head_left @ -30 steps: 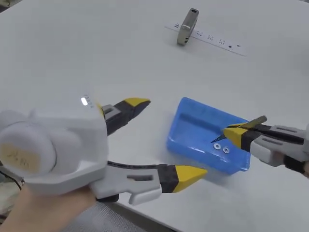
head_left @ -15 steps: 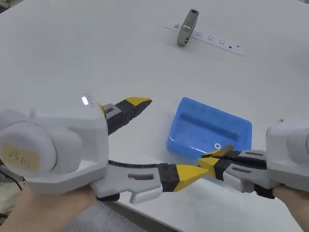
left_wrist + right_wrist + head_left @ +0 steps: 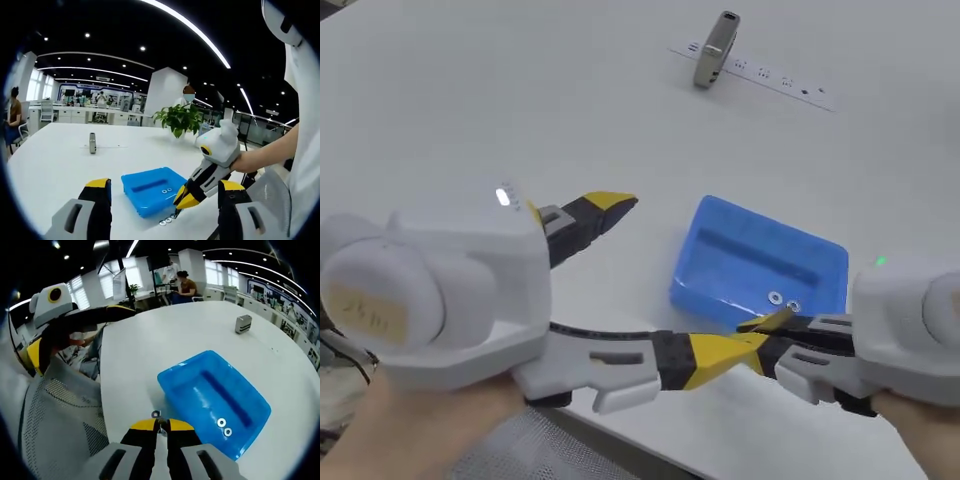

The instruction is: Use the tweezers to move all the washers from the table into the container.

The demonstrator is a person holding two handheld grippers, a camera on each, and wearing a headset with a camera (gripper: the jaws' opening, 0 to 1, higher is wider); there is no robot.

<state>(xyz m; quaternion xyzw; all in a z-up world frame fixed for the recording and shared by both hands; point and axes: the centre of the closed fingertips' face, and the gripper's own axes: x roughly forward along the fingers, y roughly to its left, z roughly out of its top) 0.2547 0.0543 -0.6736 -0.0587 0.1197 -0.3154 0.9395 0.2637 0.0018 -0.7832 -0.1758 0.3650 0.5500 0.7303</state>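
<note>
The blue container sits on the white table with two washers inside it. In the left gripper view, loose washers lie on the table just in front of the container. My right gripper is shut on the tweezers, low in front of the container's near wall. In its own view the right gripper points at a washer on the table beside the container. My left gripper stands open to the left of the container, holding nothing.
A white power strip with a grey block on it lies at the far side. The table's near edge runs just below the grippers. A mesh chair stands beside it. People sit at distant tables.
My right gripper with the tweezers has moved from above the container's inside down and left to the table in front of its near wall. The left gripper has stayed put.
</note>
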